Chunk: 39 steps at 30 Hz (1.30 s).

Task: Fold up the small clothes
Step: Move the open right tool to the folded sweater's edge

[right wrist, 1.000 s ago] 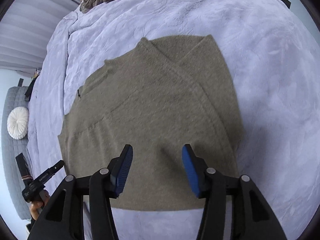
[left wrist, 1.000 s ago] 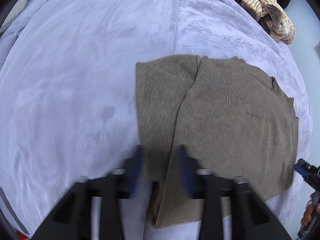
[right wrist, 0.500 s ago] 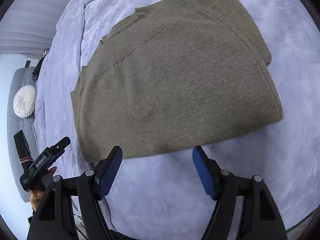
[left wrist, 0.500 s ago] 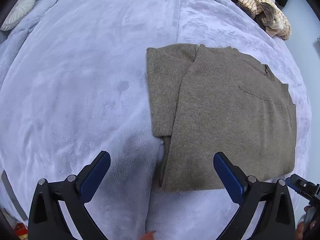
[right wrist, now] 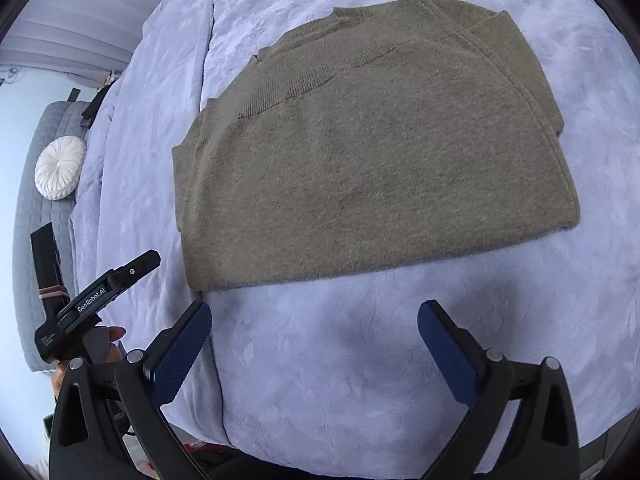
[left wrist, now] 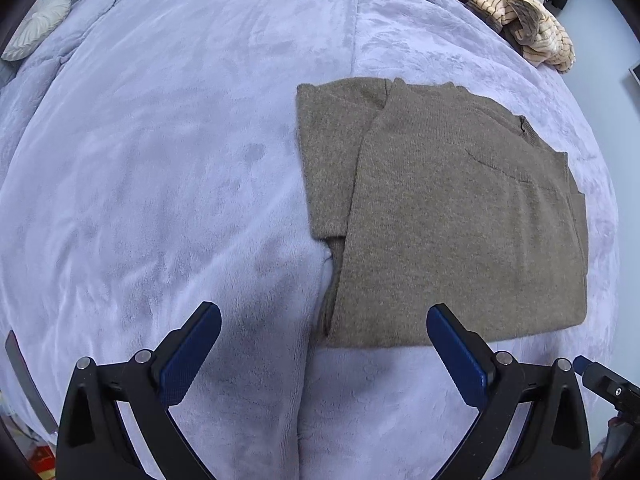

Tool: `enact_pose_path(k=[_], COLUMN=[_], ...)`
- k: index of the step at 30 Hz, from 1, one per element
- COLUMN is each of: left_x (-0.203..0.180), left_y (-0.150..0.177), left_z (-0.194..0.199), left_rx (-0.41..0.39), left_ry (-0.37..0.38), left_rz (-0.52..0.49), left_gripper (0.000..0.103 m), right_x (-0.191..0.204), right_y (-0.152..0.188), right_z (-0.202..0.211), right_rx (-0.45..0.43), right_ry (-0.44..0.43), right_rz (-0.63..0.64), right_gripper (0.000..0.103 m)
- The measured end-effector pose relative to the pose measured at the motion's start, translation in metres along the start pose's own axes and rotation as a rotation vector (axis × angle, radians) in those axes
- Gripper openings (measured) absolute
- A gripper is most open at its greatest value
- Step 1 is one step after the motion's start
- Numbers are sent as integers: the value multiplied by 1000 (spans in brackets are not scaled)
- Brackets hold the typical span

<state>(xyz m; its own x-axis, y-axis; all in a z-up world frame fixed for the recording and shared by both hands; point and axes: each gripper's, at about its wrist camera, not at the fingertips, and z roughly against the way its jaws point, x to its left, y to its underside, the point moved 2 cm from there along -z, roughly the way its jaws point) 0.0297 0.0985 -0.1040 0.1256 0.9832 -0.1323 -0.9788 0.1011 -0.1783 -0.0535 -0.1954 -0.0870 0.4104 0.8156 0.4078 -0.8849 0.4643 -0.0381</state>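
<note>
A folded olive-brown knit sweater (left wrist: 448, 216) lies flat on the lavender blanket; it also shows in the right wrist view (right wrist: 372, 152). My left gripper (left wrist: 324, 344) is open and empty, above the blanket just short of the sweater's near left corner. My right gripper (right wrist: 316, 340) is open and empty, above the blanket just short of the sweater's near edge. The left gripper also shows at the left in the right wrist view (right wrist: 96, 300). The tip of the right gripper shows at the lower right of the left wrist view (left wrist: 604, 380).
A pile of striped and dark clothes (left wrist: 520, 20) lies at the bed's far right corner. A round white cushion (right wrist: 60, 168) rests on a grey quilted seat (right wrist: 28, 220) beside the bed. The lavender blanket (left wrist: 160, 160) spreads wide to the left. The bed's near edge drops off below my grippers.
Both grippers have opened, let go of the sweater and pulled back toward the near edge of the bed. The sweater now lies folded and still.
</note>
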Motion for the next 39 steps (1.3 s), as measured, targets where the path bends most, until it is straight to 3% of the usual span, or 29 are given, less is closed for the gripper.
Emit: enact_pose_path(k=[13, 32, 39], left_x=[19, 24, 35], left_y=[14, -1, -15], left_z=[-6, -41, -51], left_rx=[42, 86, 65], left_ry=[15, 28, 132], left_rz=[15, -23, 31], left_gripper=[103, 103, 103], right_x=[1, 4, 10], right_y=[24, 28, 16], right_z=[-32, -89, -117], right_rx=[70, 107, 93], right_ry=[-71, -216, -349], right_rz=[-121, -332, -395], right_gripper=[103, 103, 103])
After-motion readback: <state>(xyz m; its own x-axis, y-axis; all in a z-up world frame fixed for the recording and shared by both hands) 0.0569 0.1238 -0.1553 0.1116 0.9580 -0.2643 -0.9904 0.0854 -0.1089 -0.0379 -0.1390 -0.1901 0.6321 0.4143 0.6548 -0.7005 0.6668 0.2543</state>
